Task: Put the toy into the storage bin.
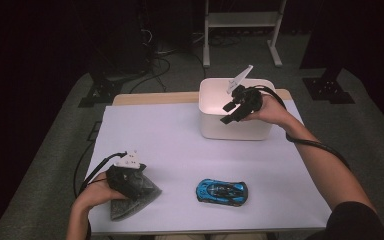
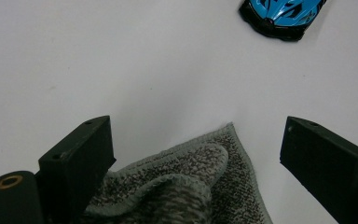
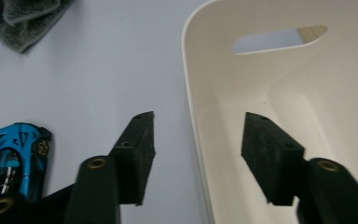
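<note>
A: At about one o'clock on the white table (image 1: 180, 150), the right gripper (image 1: 232, 111) hangs over the near rim of the white bin (image 1: 215, 131), held in the person's right hand (image 1: 270, 111).

B: And its jaws?

A: Partly parted. In the right gripper view one jaw stands outside the bin wall and the other inside, so the rim (image 3: 191, 116) runs up between them. I can't see either pad pressing on the wall, and nothing else sits between them.

B: What's inside the bin?

A: The part that the right gripper view shows is bare, with a slot handle (image 3: 279, 39) cut in the far wall.

B: The left side?

A: Down at eight o'clock, the left gripper (image 1: 130, 181) rests over the grey cloth (image 1: 137, 200). In the left gripper view its jaws stand wide apart, with the crumpled cloth (image 2: 186, 182) lying between them. The left jaw is against the cloth's edge; the right one is clear of it. No squeeze on the cloth.

B: And the toy car?

A: The blue car (image 1: 222, 192) sits at about five o'clock near the front edge, well apart from the bin and just to the three o'clock side of the cloth. Neither gripper touches it.
</note>
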The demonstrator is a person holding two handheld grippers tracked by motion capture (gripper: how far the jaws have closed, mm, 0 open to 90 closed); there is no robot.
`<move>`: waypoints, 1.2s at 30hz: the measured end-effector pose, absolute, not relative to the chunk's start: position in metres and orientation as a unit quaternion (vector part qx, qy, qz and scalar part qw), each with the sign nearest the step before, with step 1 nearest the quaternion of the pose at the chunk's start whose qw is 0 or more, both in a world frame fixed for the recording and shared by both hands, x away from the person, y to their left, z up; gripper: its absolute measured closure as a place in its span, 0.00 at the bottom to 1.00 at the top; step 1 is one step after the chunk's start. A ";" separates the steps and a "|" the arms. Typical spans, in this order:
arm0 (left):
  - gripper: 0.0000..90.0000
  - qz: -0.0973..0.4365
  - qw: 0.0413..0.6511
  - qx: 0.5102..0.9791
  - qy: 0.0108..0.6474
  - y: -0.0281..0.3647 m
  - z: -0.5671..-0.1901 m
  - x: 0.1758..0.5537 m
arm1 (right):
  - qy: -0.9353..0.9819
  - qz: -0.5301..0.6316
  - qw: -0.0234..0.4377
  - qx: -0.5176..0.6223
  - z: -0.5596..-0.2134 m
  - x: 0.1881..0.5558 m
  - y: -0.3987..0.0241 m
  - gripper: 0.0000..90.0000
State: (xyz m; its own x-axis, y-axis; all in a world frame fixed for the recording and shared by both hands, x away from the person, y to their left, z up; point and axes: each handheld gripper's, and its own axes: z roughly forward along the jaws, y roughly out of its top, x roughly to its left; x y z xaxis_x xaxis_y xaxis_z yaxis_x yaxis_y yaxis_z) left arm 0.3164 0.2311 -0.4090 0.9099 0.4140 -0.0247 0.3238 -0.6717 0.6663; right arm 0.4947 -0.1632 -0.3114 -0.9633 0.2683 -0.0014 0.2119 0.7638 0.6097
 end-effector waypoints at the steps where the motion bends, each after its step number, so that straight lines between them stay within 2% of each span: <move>1: 0.10 0.064 0.351 0.912 0.202 0.231 -0.409 0.316 | 0.938 0.319 0.044 0.128 -0.311 0.495 -0.163 0.49; 2: 0.10 0.064 0.350 0.912 0.202 0.231 -0.409 0.316 | 0.941 0.311 0.043 0.129 -0.315 0.498 -0.160 0.57; 6: 0.10 0.062 0.351 0.912 0.203 0.232 -0.410 0.316 | 0.946 0.300 0.035 0.120 -0.321 0.504 -0.153 0.73; 7: 0.10 0.062 0.350 0.912 0.203 0.232 -0.410 0.316 | 0.946 0.300 0.035 0.120 -0.321 0.504 -0.153 0.73; 8: 0.10 0.060 0.353 0.912 0.201 0.231 -0.409 0.315 | 0.949 0.294 0.031 0.112 -0.323 0.506 -0.149 0.82; 11: 0.10 0.059 0.357 0.911 0.199 0.231 -0.408 0.314 | 0.951 0.289 0.023 0.103 -0.325 0.506 -0.145 0.93; 25: 0.10 0.055 0.356 0.912 0.197 0.232 -0.409 0.315 | 0.957 0.279 0.018 0.073 -0.323 0.502 -0.137 0.96; 36: 0.10 0.053 0.357 0.912 0.196 0.231 -0.410 0.313 | 0.958 0.282 -0.001 0.044 -0.319 0.476 -0.113 0.96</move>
